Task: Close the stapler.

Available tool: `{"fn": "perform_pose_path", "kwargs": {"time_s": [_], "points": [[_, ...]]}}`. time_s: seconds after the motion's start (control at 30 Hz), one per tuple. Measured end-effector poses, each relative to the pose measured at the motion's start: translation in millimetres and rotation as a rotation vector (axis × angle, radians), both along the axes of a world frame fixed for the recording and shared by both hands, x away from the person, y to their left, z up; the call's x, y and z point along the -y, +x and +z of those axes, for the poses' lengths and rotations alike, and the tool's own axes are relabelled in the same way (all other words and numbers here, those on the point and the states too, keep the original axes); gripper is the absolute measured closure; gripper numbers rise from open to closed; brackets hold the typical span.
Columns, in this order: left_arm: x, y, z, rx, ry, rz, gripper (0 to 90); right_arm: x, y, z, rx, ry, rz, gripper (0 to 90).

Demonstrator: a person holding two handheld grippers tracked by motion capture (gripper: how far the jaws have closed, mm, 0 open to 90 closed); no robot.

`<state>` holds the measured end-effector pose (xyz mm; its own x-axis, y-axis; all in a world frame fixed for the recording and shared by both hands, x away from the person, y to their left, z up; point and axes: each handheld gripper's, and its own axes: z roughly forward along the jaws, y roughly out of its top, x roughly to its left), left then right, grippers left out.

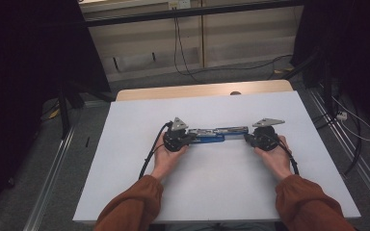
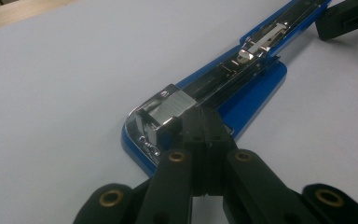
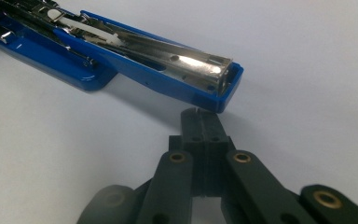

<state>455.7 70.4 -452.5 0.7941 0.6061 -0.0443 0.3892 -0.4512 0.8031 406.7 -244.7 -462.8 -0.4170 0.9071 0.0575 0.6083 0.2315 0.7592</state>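
Note:
A blue stapler (image 1: 213, 134) lies folded out flat in the middle of the white table top (image 1: 125, 159). My left gripper (image 1: 192, 137) is shut, and its tips (image 2: 204, 122) rest against the chrome staple block at the stapler's base end (image 2: 168, 109). My right gripper (image 1: 247, 136) is also shut. Its tips (image 3: 199, 116) sit just short of the blue cover's open end (image 3: 223, 88), and I cannot tell if they touch it. The right gripper's black tip (image 2: 345, 18) also appears far off in the left gripper view. A hand in a rust-coloured sleeve holds each gripper.
A wooden strip (image 1: 202, 90) runs along the table's far edge. Beyond it lie floor cables (image 1: 183, 62) and dark stands (image 1: 65, 106) at the left and right. A cable (image 1: 150, 154) trails from the left gripper across the table.

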Motion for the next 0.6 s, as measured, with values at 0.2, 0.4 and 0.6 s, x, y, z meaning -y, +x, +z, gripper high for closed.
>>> {"fn": "perform_pose_path", "kwargs": {"time_s": [0.2,0.4,0.6], "points": [[-0.1,0.0,-0.2,0.011,0.004,-0.001,90.0,-1.1,0.8,-0.1,-0.009,-0.009,0.006,90.0],[-0.3,-1.1,0.8,0.006,0.017,-0.006,90.0,-2.4,2.4,0.3,-0.004,-0.026,0.014,90.0],[0.1,-1.3,0.8,0.009,0.017,-0.008,90.0,-2.6,2.7,0.5,-0.003,-0.026,0.016,90.0]]}}
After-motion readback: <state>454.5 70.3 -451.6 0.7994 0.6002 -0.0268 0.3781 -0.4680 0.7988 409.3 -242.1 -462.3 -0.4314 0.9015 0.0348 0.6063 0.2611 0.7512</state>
